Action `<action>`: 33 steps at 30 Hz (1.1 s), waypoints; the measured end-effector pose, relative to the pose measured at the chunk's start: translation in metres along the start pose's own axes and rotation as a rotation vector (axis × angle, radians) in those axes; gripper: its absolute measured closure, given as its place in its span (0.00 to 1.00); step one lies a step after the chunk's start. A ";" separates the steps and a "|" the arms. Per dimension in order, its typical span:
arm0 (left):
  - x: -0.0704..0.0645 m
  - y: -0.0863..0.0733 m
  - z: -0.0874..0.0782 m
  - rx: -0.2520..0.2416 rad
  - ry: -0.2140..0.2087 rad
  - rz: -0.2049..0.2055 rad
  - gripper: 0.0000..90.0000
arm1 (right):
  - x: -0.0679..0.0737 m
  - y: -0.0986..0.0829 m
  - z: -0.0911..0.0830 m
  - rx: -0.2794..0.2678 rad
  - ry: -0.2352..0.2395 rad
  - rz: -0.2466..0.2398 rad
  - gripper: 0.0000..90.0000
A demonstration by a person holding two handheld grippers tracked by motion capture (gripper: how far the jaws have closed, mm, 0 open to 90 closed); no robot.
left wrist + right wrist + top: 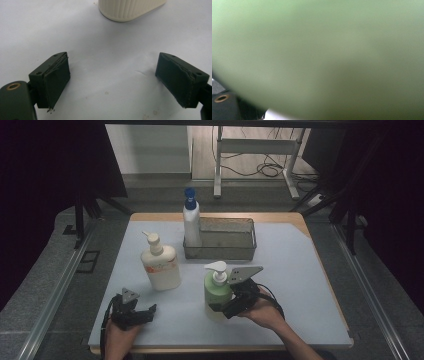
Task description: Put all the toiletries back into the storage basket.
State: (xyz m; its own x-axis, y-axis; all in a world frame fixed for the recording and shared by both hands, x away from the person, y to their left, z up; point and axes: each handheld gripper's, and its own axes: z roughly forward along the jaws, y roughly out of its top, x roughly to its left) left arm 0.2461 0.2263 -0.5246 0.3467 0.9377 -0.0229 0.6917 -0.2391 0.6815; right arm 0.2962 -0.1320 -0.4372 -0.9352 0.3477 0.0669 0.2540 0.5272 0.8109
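A green pump bottle with a white pump stands upright at the front middle of the pale mat. My right gripper comes at it from the right and is closed around its lower body. In the right gripper view the green bottle is a blur right up against the camera and hides the jaws. My left gripper rests low at the front left, open with nothing in it. A cream pump bottle stands just beyond it, its ribbed base ahead of the jaws.
A grey mesh basket sits at the back middle. A white bottle with a blue cap stands upright at its left end, seemingly inside it. Dark rails run along both sides of the table.
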 end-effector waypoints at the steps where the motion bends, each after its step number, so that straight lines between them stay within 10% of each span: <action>1: 0.000 0.000 0.000 0.000 0.000 0.000 0.13 | 0.000 0.001 0.000 0.001 0.001 0.003 0.08; 33: 0.000 0.000 0.000 0.000 -0.001 -0.001 0.13 | 0.000 0.025 -0.006 0.022 -0.113 -0.008 0.14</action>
State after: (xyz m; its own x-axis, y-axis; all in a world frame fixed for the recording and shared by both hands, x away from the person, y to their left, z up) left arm 0.2462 0.2263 -0.5246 0.3466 0.9377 -0.0240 0.6920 -0.2383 0.6815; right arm 0.3009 -0.1237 -0.4138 -0.9039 0.4276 -0.0067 0.2527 0.5466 0.7983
